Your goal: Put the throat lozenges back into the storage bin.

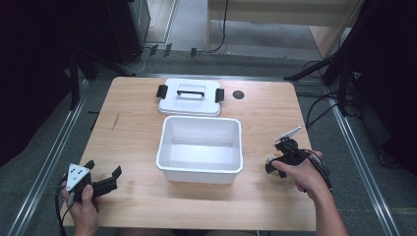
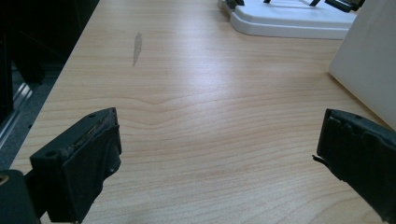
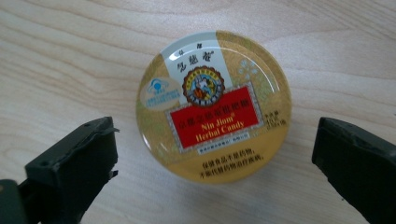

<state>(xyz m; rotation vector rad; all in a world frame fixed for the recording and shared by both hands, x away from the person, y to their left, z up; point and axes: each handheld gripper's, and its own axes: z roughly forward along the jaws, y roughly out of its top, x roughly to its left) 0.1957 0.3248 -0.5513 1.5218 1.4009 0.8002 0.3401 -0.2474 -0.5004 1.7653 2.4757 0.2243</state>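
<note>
candy tin lies flat on the wooden table, lid up, at about 4 o'clock from the white bin and apart from it. your right gripper hangs directly above it with the jaws spread wide, one at the tin's 9 o'clock side and one at its 3 o'clock side, neither touching it. that straddle looks chosen so a squeeze would catch the round rim across its widest part, but you grip nothing yet. in the high view your right hand covers the spot, so the tin is hidden there.

your left gripper rests low near the table's 7 o'clock corner, jaws wide apart and empty, aimed across bare wood toward the bin's wall. it seems parked clear of the work.

the bin stands open and empty at centre. its lid with a black handle and two clips lies just beyond it at 12 o'clock, likely set aside to leave the opening free.
</note>
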